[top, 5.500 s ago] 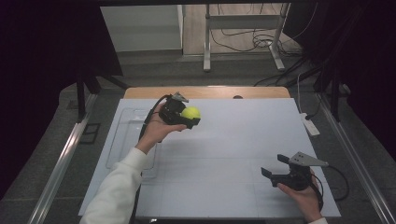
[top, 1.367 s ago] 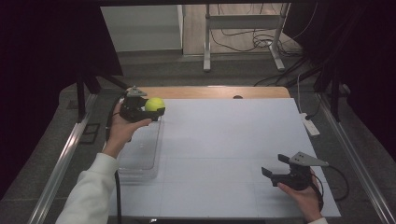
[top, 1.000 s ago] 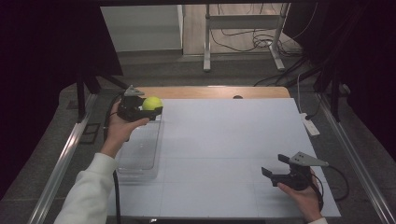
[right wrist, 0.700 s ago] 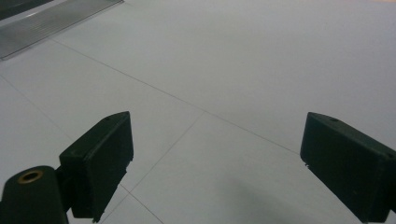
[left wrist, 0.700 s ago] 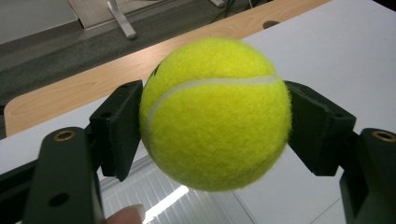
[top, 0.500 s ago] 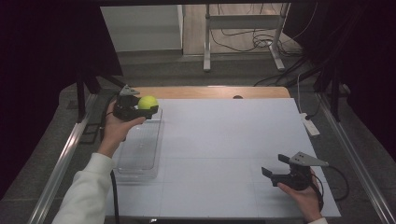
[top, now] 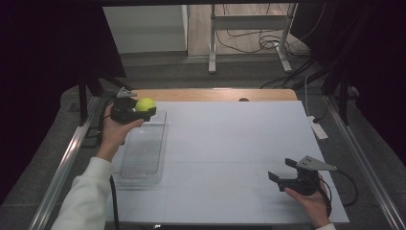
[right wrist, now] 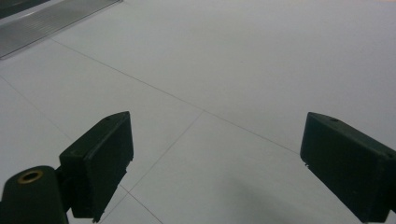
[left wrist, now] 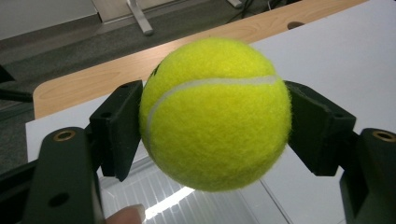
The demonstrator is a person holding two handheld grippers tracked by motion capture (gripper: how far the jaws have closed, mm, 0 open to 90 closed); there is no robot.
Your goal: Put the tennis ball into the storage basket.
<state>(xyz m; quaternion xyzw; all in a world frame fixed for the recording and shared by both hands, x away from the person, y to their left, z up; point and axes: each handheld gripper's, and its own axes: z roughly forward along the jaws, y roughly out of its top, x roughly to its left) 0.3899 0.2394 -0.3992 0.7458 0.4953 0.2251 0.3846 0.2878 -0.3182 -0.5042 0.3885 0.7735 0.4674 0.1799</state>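
Left tool, raised level over clear tray, clamps tennis ball.

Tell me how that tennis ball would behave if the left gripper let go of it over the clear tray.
The tennis ball is round and fuzzy, so it would likely bounce, then roll. The clear tray has raised walls that should probably contain it. The felt likely keeps it from slipping in the left gripper.

Your left gripper held the tennis ball between its jaws at the far left of the white table, above the far end of the clear tray. Your right gripper sat near the right corner, jaws apart, with nothing between them.
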